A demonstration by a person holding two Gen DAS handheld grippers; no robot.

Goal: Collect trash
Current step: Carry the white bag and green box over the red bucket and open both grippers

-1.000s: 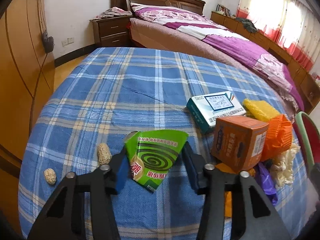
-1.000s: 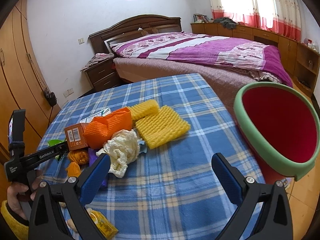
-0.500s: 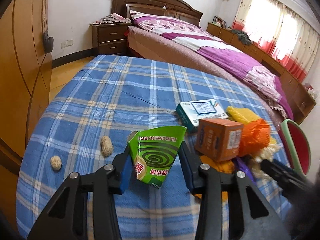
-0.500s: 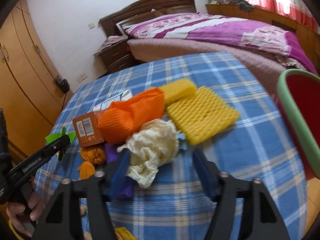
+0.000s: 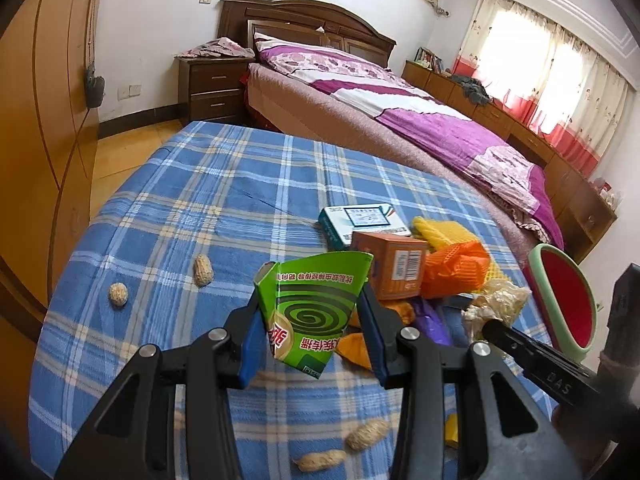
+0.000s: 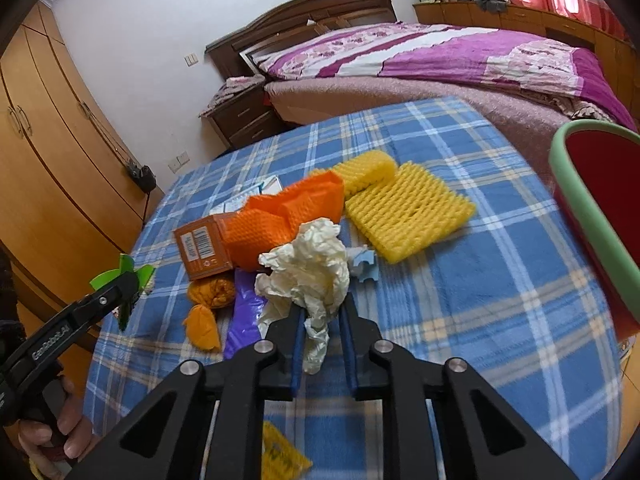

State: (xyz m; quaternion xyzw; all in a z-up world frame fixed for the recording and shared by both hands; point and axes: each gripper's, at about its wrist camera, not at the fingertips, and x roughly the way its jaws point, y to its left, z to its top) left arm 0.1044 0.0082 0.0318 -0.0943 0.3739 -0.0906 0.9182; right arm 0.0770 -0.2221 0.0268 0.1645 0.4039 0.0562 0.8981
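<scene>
Two tongs now loaded where a second ago only one was: left gripper [image 5: 311, 334] still clamped on green carton [image 5: 316, 308], lifted off checked table [image 5: 224, 208]. Right gripper [image 6: 320, 334], wide open before, closing around crumpled tissue [image 6: 308, 268] beside orange box [image 6: 202, 252]. Red bin [image 6: 600, 208] at table's right edge, contents unseen.

Green carton [image 5: 316, 312] in left gripper [image 5: 312, 340]

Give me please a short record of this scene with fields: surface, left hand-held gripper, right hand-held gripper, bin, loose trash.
surface: blue plaid cloth
left hand-held gripper: shut on green carton
right hand-held gripper: jaws closing, crumpled paper between them
bin: red bin with green rim, at the right edge
loose trash: orange box, yellow foam net, peanuts
</scene>
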